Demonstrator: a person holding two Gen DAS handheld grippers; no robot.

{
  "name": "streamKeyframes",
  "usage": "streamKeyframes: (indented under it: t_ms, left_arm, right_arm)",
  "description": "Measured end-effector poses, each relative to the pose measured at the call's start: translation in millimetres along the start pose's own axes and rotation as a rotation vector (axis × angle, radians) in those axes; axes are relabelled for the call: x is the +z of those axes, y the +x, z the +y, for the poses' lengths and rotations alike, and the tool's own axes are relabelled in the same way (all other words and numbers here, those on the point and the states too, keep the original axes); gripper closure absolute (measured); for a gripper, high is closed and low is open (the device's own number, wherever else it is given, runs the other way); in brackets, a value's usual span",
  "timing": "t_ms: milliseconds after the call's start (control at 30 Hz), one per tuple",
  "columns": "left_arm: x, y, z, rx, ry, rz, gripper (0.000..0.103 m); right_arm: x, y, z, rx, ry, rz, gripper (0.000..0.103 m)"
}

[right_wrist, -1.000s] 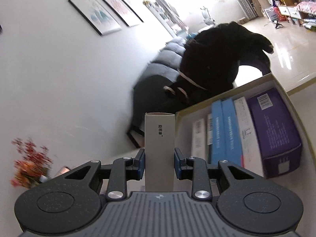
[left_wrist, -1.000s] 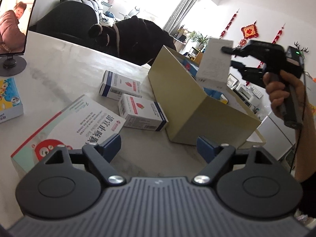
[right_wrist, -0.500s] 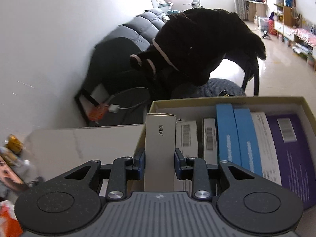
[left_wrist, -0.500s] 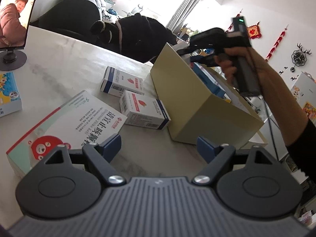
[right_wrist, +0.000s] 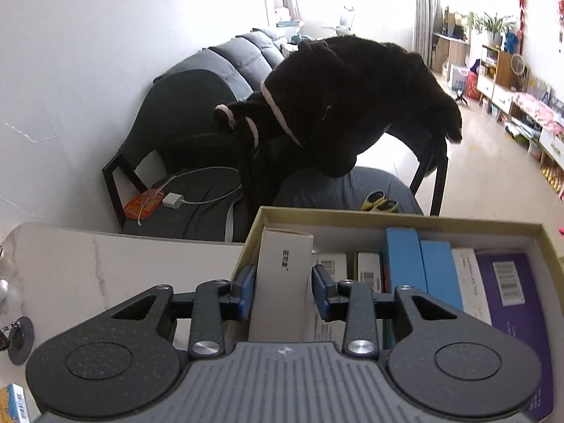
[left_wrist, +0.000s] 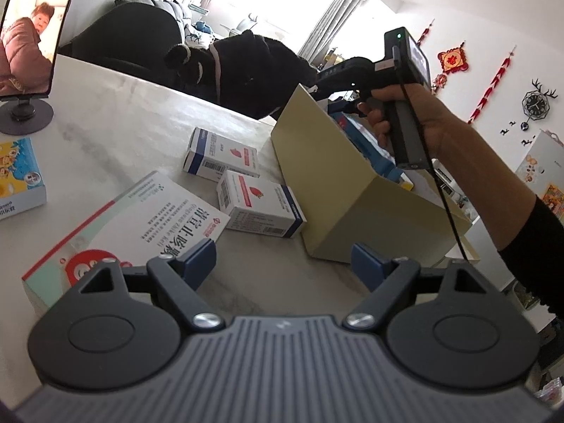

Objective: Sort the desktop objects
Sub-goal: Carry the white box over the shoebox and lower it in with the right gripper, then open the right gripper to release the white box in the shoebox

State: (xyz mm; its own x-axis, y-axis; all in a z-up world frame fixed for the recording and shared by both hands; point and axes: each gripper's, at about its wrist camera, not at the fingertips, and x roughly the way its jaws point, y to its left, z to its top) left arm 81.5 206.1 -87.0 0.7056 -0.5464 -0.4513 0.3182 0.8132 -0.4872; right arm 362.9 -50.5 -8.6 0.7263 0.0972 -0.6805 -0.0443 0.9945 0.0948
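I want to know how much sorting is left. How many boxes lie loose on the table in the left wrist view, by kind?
Small white boxes with blue ends and a red mark: 2
Large flat white box with a red cartoon: 1
Colourful yellow and blue box at the left edge: 1
Total: 4

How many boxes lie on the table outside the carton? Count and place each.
4. A far small box and a near small box beside the carton; a large flat box by the left gripper; a colourful box at the left edge. More may hide behind the carton.
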Motion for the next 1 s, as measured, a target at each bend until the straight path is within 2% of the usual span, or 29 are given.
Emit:
streamKeyframes:
  t_ms: [433,567,700,1000]
  left_arm:
    - [2.5,-5.2,0.6,0.005,0.002,-0.01,0.018]
    - [0.5,-3.3,0.7,0.002,-0.011,-0.001,0.018]
    - [0.9,-0.5,-1.6,0.003,-0.006,0.0,0.018]
    - [1.7,-1.0,-3.9,0.017,0.007,0.003,0.018]
  right_arm:
    - [4.4,-19.1,-9.6,0.023,0.008,-0.086,0.066]
    - [4.9,-26.6,-13.8,0.025,0.004,-0.108,0.074]
    - [2.7,-26.2,-14.7,0.027,-0.018,-0.09,0.079]
    - [6.4,-21.4,-6.8,0.044,-0.046,-0.089,0.079]
